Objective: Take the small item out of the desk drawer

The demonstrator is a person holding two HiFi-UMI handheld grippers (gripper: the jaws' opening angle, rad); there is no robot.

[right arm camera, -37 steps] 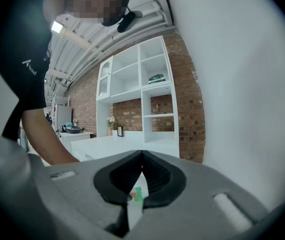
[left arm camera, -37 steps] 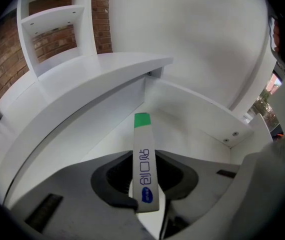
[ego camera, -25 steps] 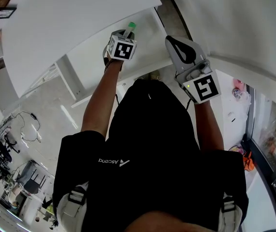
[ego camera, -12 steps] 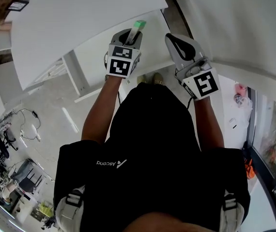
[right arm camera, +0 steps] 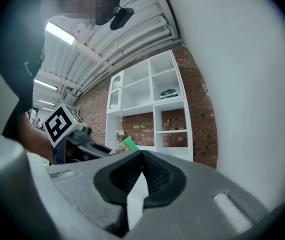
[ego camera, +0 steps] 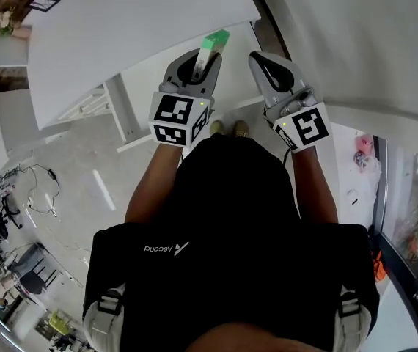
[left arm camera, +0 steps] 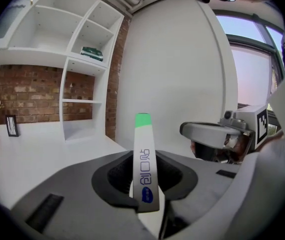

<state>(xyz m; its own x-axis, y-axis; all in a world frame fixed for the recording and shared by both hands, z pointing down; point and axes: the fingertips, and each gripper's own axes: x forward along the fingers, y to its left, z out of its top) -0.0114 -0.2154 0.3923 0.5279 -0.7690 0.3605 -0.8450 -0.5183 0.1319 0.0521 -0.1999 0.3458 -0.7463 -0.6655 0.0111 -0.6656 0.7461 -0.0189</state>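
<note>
**Adhesive-bandage box held in the left gripper, clear of the desk**

Adhesive-bandage box (left arm camera: 145, 176): slim and white, with a green end and printed characters on its narrow face. It stands nearly upright between the jaws of the left gripper (ego camera: 203, 63). The green end points away from the person and the lower end is sunk in the jaw throat. The pads press on both of its broad sides, at a narrow opening, so the box is gripped and touches nothing else.

Position, head view: the box is in the air just off the near edge of the white desk (ego camera: 121, 28), near that edge's right corner. A paler white panel lies under it. I cannot tell whether that panel is the drawer.

Right gripper (right arm camera: 142, 156): the jaw tips meet, with nothing between them. In the head view it is raised just beside the left gripper, at about the same height, and the two do not touch. Each gripper's marker cube faces the head camera.

Surroundings, left gripper view:
- A white shelving unit (left arm camera: 82, 59) stands against a brick wall (left arm camera: 32, 89).
- One upper shelf holds a flat green item.
- A small dark picture frame (left arm camera: 12, 126) and pale flowers stand at the far left.

The person wears a black shirt (ego camera: 231, 218), and their shoes show on the floor below the grippers.
</note>
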